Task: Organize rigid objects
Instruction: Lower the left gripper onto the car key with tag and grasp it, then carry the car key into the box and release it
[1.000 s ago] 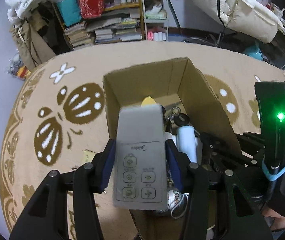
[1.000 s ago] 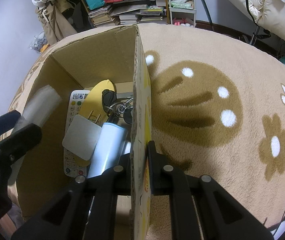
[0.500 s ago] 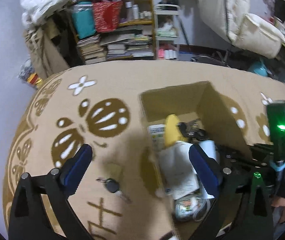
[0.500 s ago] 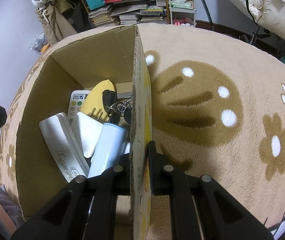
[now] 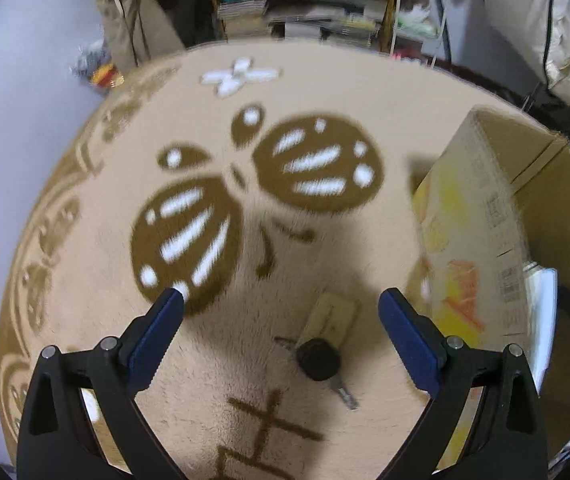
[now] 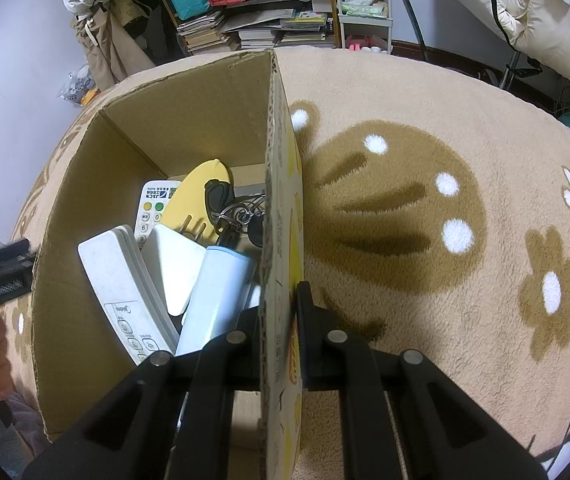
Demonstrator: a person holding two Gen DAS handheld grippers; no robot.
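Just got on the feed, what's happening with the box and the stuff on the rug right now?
The right gripper is clamped on the side wall of the cardboard box, which already holds a grey remote, a white remote and keys. The left gripper is open and empty over the rug, pointed at a black-headed key and a small tan card lying outside the box.

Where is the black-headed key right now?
In the left wrist view, the key lies on the rug between the open left tongs, against a small tan card, left of the cardboard box.
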